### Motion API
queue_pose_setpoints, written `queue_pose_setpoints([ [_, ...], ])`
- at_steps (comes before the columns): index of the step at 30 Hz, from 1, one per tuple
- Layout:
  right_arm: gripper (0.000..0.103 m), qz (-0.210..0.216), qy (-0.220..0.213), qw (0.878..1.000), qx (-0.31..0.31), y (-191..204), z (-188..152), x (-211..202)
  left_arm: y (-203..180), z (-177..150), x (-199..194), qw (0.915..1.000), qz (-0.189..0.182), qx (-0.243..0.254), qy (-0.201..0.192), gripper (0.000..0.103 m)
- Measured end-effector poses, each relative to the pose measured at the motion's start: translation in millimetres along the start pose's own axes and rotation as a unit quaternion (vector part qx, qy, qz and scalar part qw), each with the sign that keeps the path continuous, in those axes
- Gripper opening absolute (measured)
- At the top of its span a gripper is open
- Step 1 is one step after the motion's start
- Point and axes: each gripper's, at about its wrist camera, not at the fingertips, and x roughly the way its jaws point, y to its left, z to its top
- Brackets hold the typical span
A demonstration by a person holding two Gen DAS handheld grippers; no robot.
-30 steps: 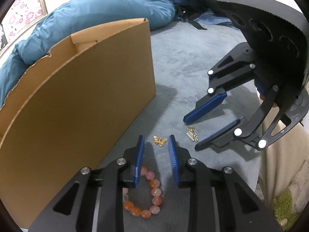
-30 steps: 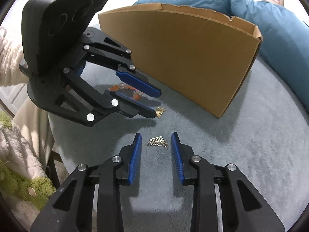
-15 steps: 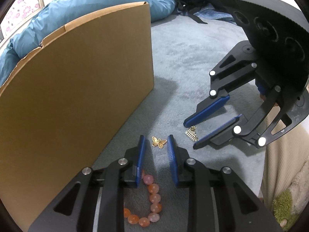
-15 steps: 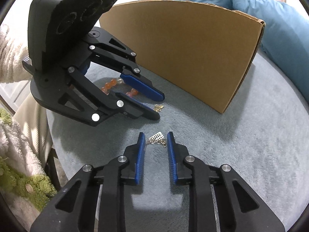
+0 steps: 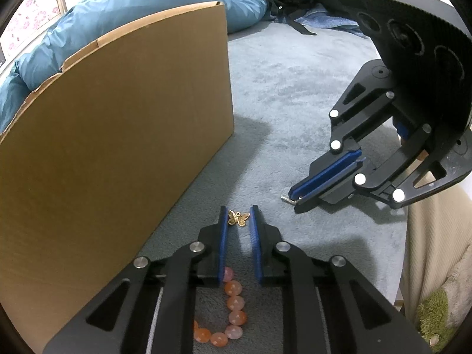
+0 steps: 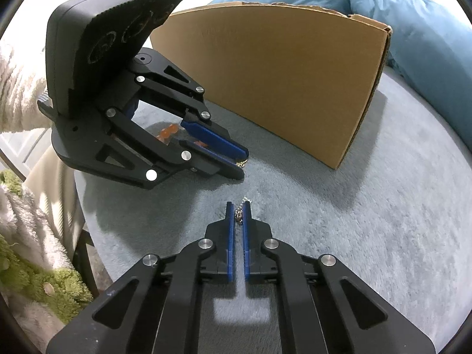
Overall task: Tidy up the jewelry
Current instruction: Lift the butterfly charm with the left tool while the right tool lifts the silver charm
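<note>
While the tall brown cardboard box (image 5: 118,135) takes up the whole left side of the grey fuzzy blanket (image 5: 295,88), the left gripper (image 5: 239,217) sits just beside its front wall, pointing down at the small gold butterfly charm (image 5: 238,217). Its jaws are closing, nearly shut, with the butterfly right between the blue pads (image 5: 223,236) at the tips and looking pinched from both sides. Under that gripper, closer to the camera, lies the bracelet of round orange and pink beads (image 5: 233,309), partly hidden by the black fingers. Moving right, the right gripper (image 6: 239,211) has its jaws clamped down on the little silver chain piece (image 6: 240,211), which pokes out at the fingertips and touches the blanket. Behind everything there's a puffy blue duvet (image 5: 147,8), and a beige fleecy sleeve (image 6: 17,94) shows at the edge
</note>
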Motion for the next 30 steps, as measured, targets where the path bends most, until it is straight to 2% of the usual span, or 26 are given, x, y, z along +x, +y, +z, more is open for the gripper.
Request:
queue_pose_setpoints([
  [15,0.003,-0.023,-0.013,1.0,0.012,-4,0,-27,-4,-3,-20,0.9997,0.012,-0.009,-0.017,0.013],
  [21,0.003,-0.041,-0.028,0.999,0.009,-6,1,-49,-7,-4,-47,0.9988,0.024,-0.014,-0.039,0.013],
  [26,0.003,-0.059,-0.058,0.997,0.007,-5,4,-80,-5,0,-78,0.9968,0.041,-0.018,-0.067,0.013],
  [30,0.003,-0.074,-0.085,0.994,-0.006,-2,13,-101,-1,7,-113,0.9928,0.051,-0.026,-0.106,0.013],
])
